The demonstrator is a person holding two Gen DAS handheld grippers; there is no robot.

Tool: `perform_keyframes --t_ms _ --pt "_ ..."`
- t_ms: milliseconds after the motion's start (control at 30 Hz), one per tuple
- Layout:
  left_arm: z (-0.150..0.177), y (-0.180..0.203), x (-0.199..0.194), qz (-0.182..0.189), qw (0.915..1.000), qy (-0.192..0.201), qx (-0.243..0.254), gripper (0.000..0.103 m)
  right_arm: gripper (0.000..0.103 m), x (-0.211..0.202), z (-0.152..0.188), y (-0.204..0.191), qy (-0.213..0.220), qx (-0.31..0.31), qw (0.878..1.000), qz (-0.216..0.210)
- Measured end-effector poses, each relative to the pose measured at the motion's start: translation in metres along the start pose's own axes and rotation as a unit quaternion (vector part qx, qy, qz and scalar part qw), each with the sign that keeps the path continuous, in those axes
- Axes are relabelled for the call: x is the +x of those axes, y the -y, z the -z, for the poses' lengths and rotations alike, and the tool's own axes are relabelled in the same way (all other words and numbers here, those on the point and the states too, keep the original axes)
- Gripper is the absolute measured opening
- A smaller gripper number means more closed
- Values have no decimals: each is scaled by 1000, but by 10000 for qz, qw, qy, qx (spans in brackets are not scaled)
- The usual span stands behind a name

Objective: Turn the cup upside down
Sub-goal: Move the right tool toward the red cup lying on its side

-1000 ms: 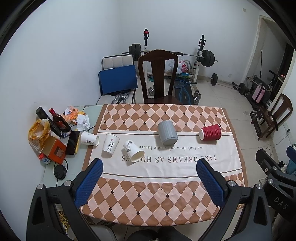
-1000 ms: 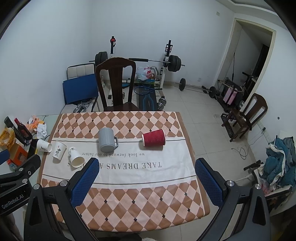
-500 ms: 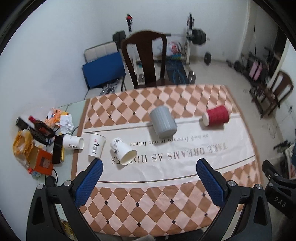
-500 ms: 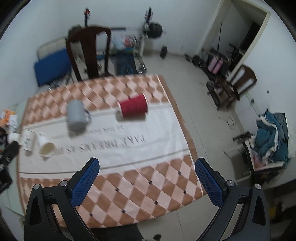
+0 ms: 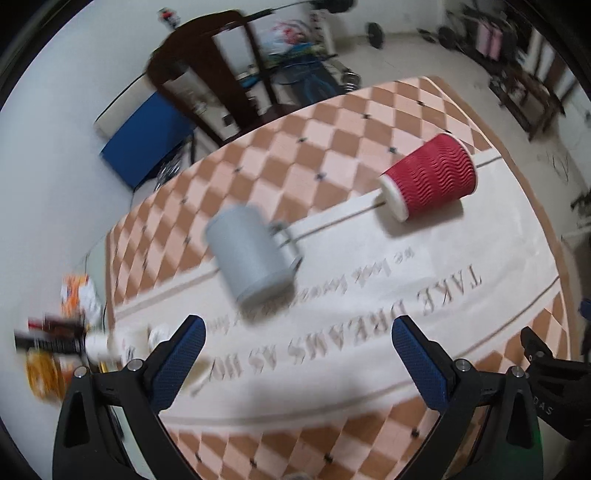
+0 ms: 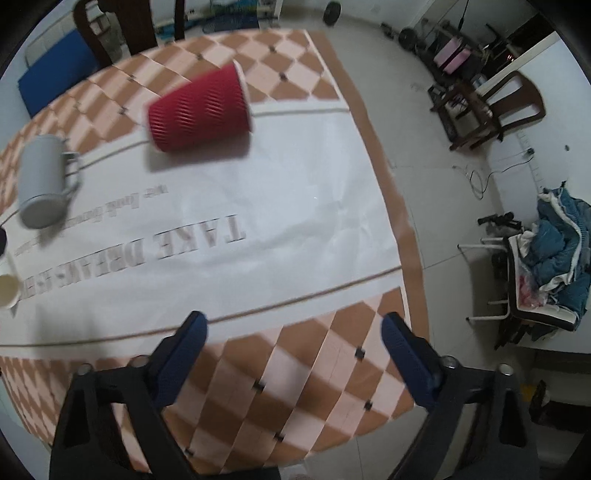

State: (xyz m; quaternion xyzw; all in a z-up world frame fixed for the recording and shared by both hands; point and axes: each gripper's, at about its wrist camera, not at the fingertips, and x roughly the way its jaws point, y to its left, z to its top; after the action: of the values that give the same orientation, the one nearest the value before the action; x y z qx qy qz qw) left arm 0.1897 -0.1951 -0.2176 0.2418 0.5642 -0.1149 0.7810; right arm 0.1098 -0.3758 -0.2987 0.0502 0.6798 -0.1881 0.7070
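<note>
A lived-in home room, part dining space, part gym: a table under a brown-and-peach diamond-patterned cloth, a dark carved wooden dining chair — and beyond it what looks, through the blur, like black barbell plates. A heap of blue clothes sits aside.

The table wears a checkered cloth with a white lettered band. On the band a red cup lies on its side near the right edge, and a grey mug lies mid-table. Blurred white cups and clutter crowd the left edge.
</note>
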Motion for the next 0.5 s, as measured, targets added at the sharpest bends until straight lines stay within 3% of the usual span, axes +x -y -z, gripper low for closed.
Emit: perform_keyframes --t_ms 167,267,500 --pt "-46 38 24 59 9966 132 814 102 88 47 -35 21 -353 123 9993 -77" --pt "-70 62 37 164 9913 179 1290 94 88 65 -55 33 -462 204 9987 -81" --pt "-108 113 76 170 9678 21 2510 93 88 90 -93 47 -573 293 9979 -85"
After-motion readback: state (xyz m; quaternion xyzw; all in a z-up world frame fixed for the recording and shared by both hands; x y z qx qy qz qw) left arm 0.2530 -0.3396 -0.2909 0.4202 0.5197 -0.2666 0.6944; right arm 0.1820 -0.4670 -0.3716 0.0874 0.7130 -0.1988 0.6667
